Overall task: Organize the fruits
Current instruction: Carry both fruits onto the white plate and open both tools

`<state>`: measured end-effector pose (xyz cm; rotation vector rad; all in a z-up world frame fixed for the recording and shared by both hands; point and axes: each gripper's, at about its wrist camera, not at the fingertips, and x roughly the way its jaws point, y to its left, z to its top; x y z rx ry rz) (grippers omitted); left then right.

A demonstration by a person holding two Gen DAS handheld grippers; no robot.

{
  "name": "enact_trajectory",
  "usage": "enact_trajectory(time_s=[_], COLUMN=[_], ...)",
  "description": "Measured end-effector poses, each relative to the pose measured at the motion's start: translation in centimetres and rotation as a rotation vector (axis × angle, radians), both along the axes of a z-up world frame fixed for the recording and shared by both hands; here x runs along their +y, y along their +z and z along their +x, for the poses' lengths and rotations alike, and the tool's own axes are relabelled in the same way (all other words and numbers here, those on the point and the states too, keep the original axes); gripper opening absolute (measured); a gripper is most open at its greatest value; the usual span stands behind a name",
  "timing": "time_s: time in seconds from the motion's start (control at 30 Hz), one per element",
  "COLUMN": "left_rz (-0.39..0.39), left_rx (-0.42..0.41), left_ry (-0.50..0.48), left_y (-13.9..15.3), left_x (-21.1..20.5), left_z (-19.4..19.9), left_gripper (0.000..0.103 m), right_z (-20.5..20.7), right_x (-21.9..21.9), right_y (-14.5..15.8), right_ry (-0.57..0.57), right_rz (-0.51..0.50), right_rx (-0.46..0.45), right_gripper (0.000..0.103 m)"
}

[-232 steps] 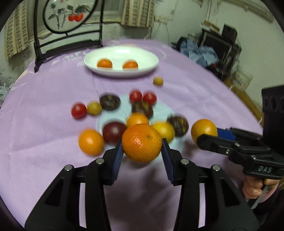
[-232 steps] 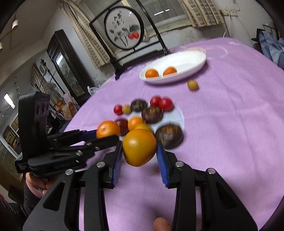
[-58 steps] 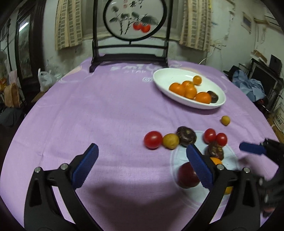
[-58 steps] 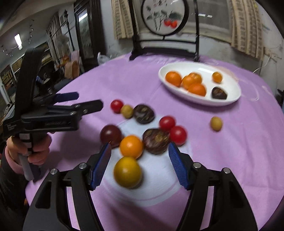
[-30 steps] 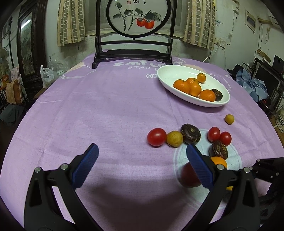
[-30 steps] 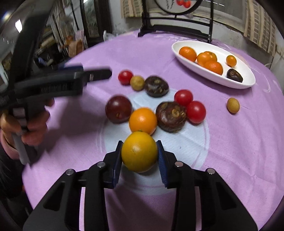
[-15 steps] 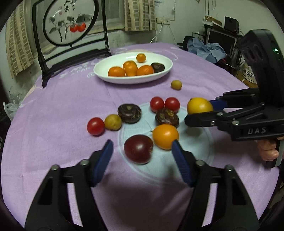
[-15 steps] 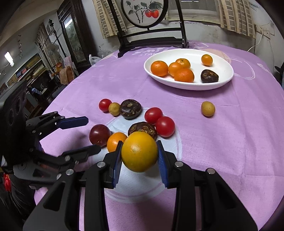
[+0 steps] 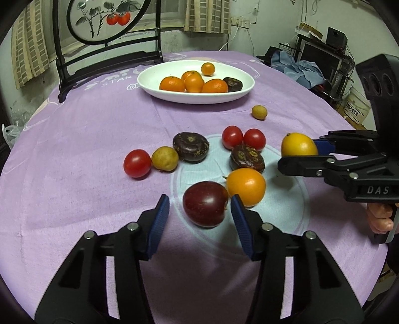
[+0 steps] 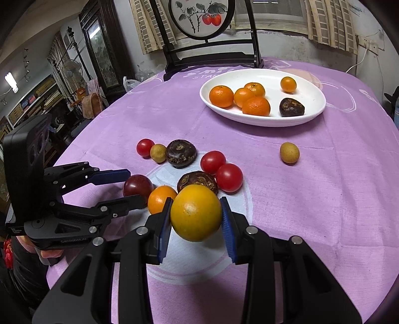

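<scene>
A dark red plum (image 9: 205, 203) lies on the pale circle of the purple tablecloth, between the blue pads of my left gripper (image 9: 199, 206). Its jaws are closing, and a gap still shows on the plum's left side. My right gripper (image 10: 195, 214) is shut on a yellow-orange fruit (image 10: 195, 213) held above the cloth; the left wrist view shows that fruit (image 9: 299, 147) at the right. An orange fruit (image 9: 245, 187) touches the plum. The white plate (image 9: 149, 87) at the back holds several oranges and one dark fruit.
Loose on the cloth are two dark brown fruits (image 9: 190, 147) (image 9: 247, 158), three red tomatoes (image 9: 137, 163) (image 9: 232, 137) (image 9: 254, 139) and two small yellowish fruits (image 9: 164, 158) (image 9: 259, 112). A dark chair with a round painted panel (image 9: 104, 20) stands behind the table. A hand (image 9: 379, 219) grips the right gripper's handle.
My left gripper has swung round to the plum, come closer and narrowed its jaws around it. The right gripper has lifted the yellow-orange fruit off the cloth and keeps hold of it.
</scene>
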<state>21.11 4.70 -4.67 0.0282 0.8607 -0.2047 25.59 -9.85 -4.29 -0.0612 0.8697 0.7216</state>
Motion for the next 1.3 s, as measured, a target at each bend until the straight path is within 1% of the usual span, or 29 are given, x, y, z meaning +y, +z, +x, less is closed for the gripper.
enact_trajectory(time_s=[0.2,0.27,0.33,0.43,0.57,0.63,0.73,0.83,0.87,0.9,1.0,1.03,1.13,1.23,1.3], left_rz=[-0.015,-0.017,-0.032,-0.034,-0.037,-0.070,-0.091,-0.134,-0.161,-0.171,-0.151,-0.151,-0.152,-0.107,-0.083], left_rx=[0.027,0.048,0.052,0.050,0.019,0.001,-0.021,-0.038,-0.041,-0.046,-0.079,-0.090,-0.083,-0.066,-0.045], left_ry=[-0.002,-0.015,-0.022,-0.015,0.019,0.032,0.043,0.032,0.025,0.031,0.074,0.086,0.111,0.159,0.180], left_y=[-0.4,-0.8,-0.9,-0.9,-0.3,0.3,0.9,1.7,2.2,2.8,4.8,5.7,7.1,7.4,7.0], left_x=[0.0,-0.2,-0.2,-0.1,0.4,0.7,0.7,0.5,0.4,0.3,0.1,0.1,0.4,0.8,1.3], left_z=[0.6,1.0,1.0,1.0,0.7,0.4,0.1,0.3,0.9,1.7,4.6,6.3,10.7,15.7,18.3], left_gripper=[0.052,0.043,0.040,0.039,0.039,0.039,0.039,0.039,0.039,0.039,0.039,0.039,0.039,0.039,0.039], right_z=[0.0,0.1,0.2,0.5,0.7,0.8,0.8,1.5,2.2,3.0,6.4,7.3,11.4,14.1,15.4], right_x=[-0.2,-0.3,-0.4,-0.7,-1.0,-1.0,-1.0,-1.5,-1.7,-1.9,-2.1,-2.0,-1.6,-1.3,-1.2], right_y=[0.2,0.2,0.2,0.1,0.2,0.2,0.4,1.1,1.4,1.7,2.6,2.7,2.7,2.2,1.6], right_ry=[-0.008,-0.014,-0.021,-0.036,-0.053,-0.055,-0.061,-0.091,-0.112,-0.141,-0.255,-0.270,-0.319,-0.338,-0.334], right_rz=[0.006,0.006,0.006,0.011,0.019,0.019,0.022,0.068,0.084,0.099,0.102,0.100,0.089,0.073,0.065], right_rx=[-0.009,-0.011,-0.012,-0.012,-0.035,-0.051,-0.083,-0.130,-0.140,-0.151,-0.182,-0.179,-0.174,-0.160,-0.144], right_gripper=[0.038,0.038,0.038,0.038,0.038,0.038,0.038,0.038,0.038,0.038,0.038,0.038,0.037,0.037,0.037])
